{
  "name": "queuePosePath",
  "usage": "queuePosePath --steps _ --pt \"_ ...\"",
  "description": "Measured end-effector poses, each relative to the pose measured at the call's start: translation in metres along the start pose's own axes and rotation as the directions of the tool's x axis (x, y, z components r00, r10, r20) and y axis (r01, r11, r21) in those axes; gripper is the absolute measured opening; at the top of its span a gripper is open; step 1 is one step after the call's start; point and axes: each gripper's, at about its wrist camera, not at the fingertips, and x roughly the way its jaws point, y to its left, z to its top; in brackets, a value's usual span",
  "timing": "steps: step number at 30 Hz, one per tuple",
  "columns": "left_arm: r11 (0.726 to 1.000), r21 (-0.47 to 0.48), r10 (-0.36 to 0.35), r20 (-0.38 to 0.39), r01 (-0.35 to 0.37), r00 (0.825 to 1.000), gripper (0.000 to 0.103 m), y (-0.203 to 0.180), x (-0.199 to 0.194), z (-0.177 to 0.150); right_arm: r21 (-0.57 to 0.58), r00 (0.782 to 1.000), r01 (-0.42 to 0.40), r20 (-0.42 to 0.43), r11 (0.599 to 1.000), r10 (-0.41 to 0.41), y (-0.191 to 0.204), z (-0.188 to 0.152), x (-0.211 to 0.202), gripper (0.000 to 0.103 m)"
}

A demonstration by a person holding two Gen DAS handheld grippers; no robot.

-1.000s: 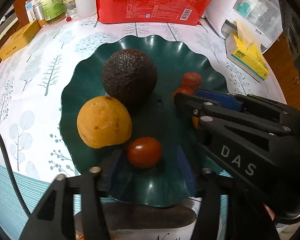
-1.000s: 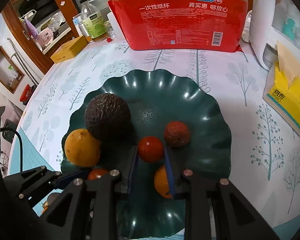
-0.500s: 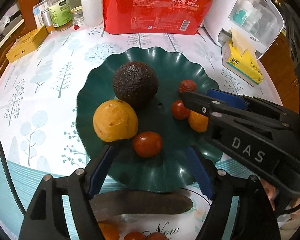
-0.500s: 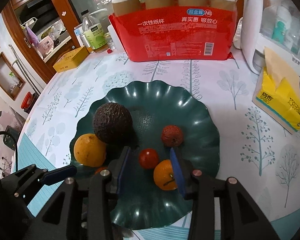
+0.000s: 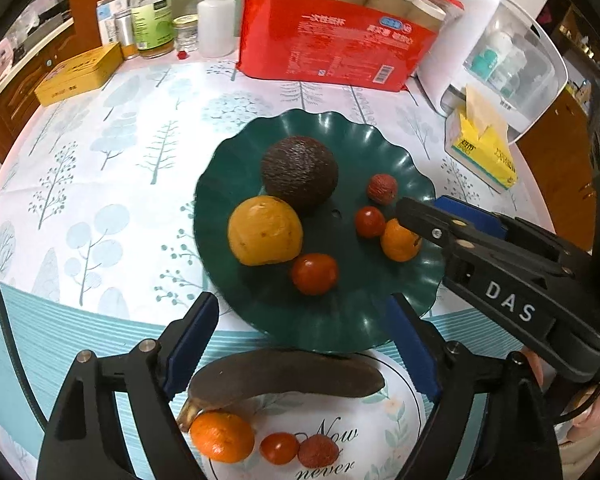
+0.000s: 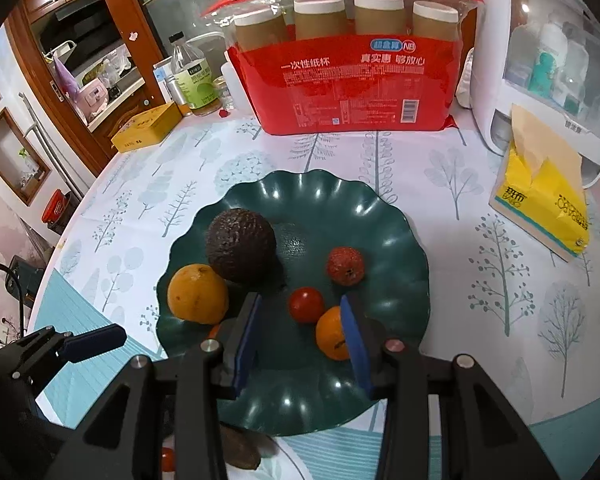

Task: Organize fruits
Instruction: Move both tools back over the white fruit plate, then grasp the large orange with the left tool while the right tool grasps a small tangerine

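A dark green scalloped plate (image 5: 380,320) (image 6: 384,216) holds an avocado (image 5: 298,172), a large orange (image 5: 265,230), a tomato (image 5: 314,273), a small tomato (image 6: 306,304), a lychee (image 6: 345,266) and a mandarin (image 6: 328,338). My left gripper (image 5: 300,340) hovers over the plate's near rim, its jaws opening with nothing gripped between them. My right gripper (image 6: 300,344) is open just behind the small tomato; its right pad is close beside the mandarin. Nearer me, a white plate (image 5: 400,420) carries a brown banana (image 5: 284,376), another mandarin (image 5: 222,436), a cherry tomato (image 5: 279,447) and a lychee (image 5: 318,450).
A red pack of paper cups (image 6: 356,80) stands behind the green plate. A yellow tissue pack (image 6: 544,204) and a white appliance (image 6: 548,60) sit at the right. Bottles (image 5: 152,20) and a yellow tin (image 5: 80,74) stand at the back left.
Both grippers have lifted and drawn back from the green plate. The right one let go of the small tomato, which now lies on the plate. The left jaws have spread wider.
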Motion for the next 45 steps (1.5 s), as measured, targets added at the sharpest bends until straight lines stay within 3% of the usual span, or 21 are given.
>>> queuePosePath --steps 11,17,27,35,45 --pt "0.998 -0.065 -0.007 0.057 0.01 0.998 0.084 0.016 -0.043 -0.005 0.007 0.999 0.008 0.046 1.0 -0.009 0.012 -0.003 -0.039 0.041" --pt "0.995 -0.09 -0.024 0.101 0.033 0.995 0.084 0.02 -0.072 -0.01 0.004 0.996 0.012 0.09 1.0 -0.012 0.021 -0.009 -0.068 0.047" --pt "0.995 -0.097 -0.01 0.158 0.025 0.987 0.085 0.034 -0.108 -0.036 -0.037 0.99 0.004 0.144 0.999 0.001 0.048 -0.037 -0.117 0.047" --pt "0.996 -0.088 0.008 0.129 0.004 0.992 0.085 0.05 -0.104 -0.067 -0.067 0.993 -0.031 0.114 0.997 0.039 0.064 -0.079 -0.123 0.047" --pt "0.998 -0.055 0.031 0.027 -0.029 0.999 0.085 0.065 -0.07 -0.109 -0.132 0.999 -0.044 0.026 0.99 0.048 0.084 -0.149 -0.104 0.047"
